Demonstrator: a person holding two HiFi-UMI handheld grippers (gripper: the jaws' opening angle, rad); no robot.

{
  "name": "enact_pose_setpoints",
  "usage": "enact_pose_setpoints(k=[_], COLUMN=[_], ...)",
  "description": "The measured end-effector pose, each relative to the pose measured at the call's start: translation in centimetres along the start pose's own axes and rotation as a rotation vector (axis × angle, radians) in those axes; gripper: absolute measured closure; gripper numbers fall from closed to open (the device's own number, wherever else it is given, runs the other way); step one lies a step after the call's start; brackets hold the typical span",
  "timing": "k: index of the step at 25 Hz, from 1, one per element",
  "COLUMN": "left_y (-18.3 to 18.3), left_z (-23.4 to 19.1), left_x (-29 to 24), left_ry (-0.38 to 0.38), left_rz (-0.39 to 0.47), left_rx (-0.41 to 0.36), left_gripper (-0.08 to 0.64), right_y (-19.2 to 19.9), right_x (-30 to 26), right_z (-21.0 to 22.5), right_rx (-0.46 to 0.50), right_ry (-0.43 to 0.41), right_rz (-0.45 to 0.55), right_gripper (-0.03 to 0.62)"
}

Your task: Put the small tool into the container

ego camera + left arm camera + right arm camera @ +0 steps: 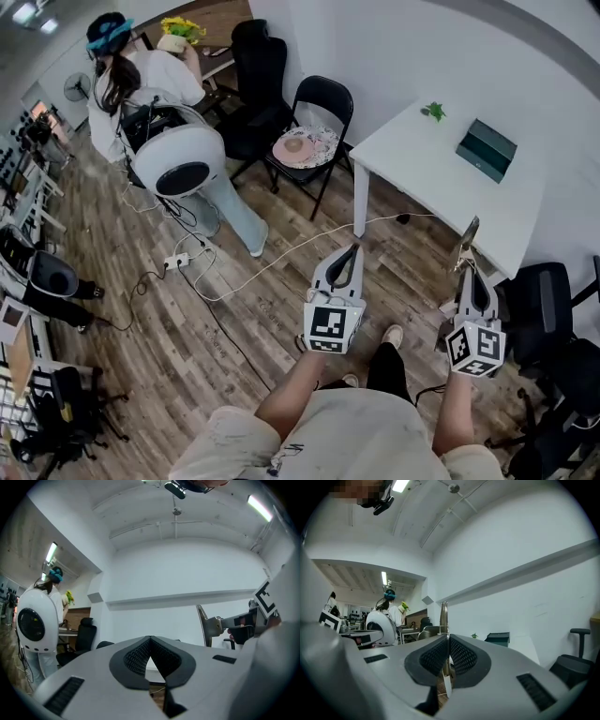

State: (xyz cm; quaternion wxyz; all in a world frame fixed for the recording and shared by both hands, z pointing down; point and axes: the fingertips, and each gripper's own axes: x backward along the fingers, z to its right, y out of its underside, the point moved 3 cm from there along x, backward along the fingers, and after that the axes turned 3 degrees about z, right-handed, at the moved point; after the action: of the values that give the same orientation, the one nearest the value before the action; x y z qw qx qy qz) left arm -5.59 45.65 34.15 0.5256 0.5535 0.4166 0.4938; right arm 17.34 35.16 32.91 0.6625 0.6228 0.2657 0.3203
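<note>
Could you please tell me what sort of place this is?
Probably an office or lab workroom: a white table, black office chairs, and a power strip with cables trailing over the wood-look floor.

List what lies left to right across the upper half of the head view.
White dome-shaped machine → black folding chair with a round patterned cushion → small green plant sprig → dark green rectangular box.

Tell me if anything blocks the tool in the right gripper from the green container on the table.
Nothing visible does. The right gripper holds the small tool near the edge of the white table; bare tabletop lies between it and the green container. The green sprig sits off to the side.
</note>
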Motion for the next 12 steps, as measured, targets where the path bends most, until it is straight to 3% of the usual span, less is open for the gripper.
enact_pose_setpoints(k=[12], left_y=[0.9], left_z=[0.0], left_x=[-9.6], left_ry=[-0.021], left_rz=[-0.008], left_rx=[-0.010], left_gripper=[0.554], right_y=[0.6], right_x=[-8.6], right_z=[5.7], right_rx=[-0.025], right_ry=[-0.002], right_rz=[-0.008], right_gripper=[0.574])
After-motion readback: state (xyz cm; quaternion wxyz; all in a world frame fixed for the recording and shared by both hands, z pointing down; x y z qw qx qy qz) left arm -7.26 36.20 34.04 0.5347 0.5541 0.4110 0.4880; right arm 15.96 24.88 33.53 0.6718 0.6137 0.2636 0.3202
